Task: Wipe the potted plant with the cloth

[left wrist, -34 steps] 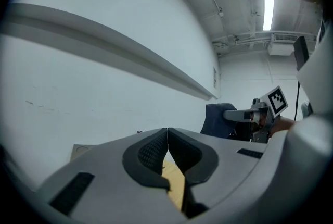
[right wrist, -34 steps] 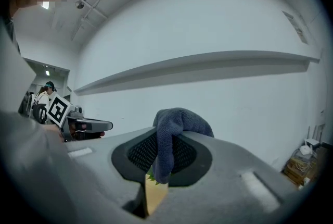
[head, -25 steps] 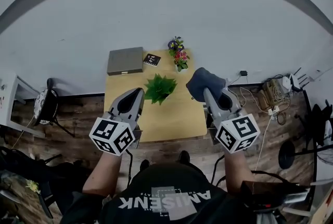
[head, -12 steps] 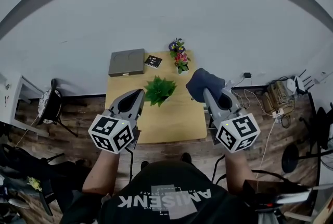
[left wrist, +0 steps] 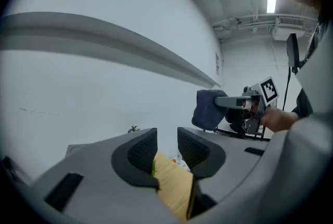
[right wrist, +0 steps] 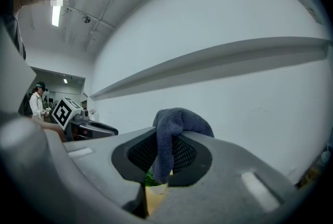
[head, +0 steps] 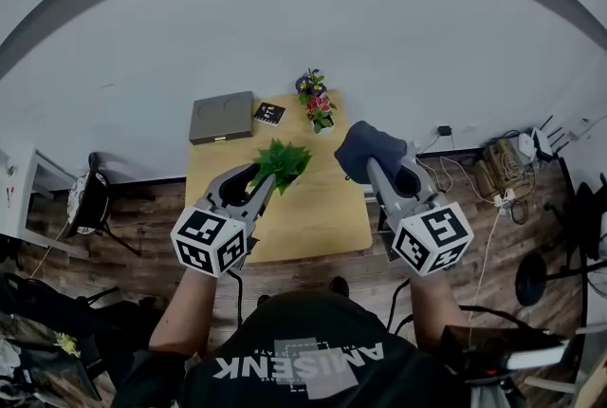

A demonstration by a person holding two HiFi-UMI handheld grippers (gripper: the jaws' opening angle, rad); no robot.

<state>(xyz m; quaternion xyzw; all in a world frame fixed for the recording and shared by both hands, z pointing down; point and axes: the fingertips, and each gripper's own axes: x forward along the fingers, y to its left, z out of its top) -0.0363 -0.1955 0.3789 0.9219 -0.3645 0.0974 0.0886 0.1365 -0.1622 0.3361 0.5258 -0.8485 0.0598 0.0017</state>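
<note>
A small green potted plant (head: 281, 161) stands mid-table on the wooden table (head: 322, 216). My left gripper (head: 262, 180) reaches its near left side, and its jaws are opening. In the left gripper view, the left gripper (left wrist: 166, 140) shows a clear gap, with only table and a green sliver of the plant (left wrist: 154, 166) low in it. To the plant's right, my right gripper (right wrist: 164, 152) is shut on a blue-grey cloth (head: 372, 148), held above the table's right edge. The cloth (right wrist: 174, 129) drapes over the jaws.
At the table's back stand a grey flat box (head: 221, 117), a small black card (head: 268, 113) and a flower bouquet (head: 314, 102). The white wall is right behind them. Cables and a power strip (head: 493, 171) lie on the floor at right, and a chair (head: 87, 202) stands at left.
My left gripper has moved forward up to the plant and its jaws have gone from shut to apart. The right gripper still holds the cloth in about the same place.
</note>
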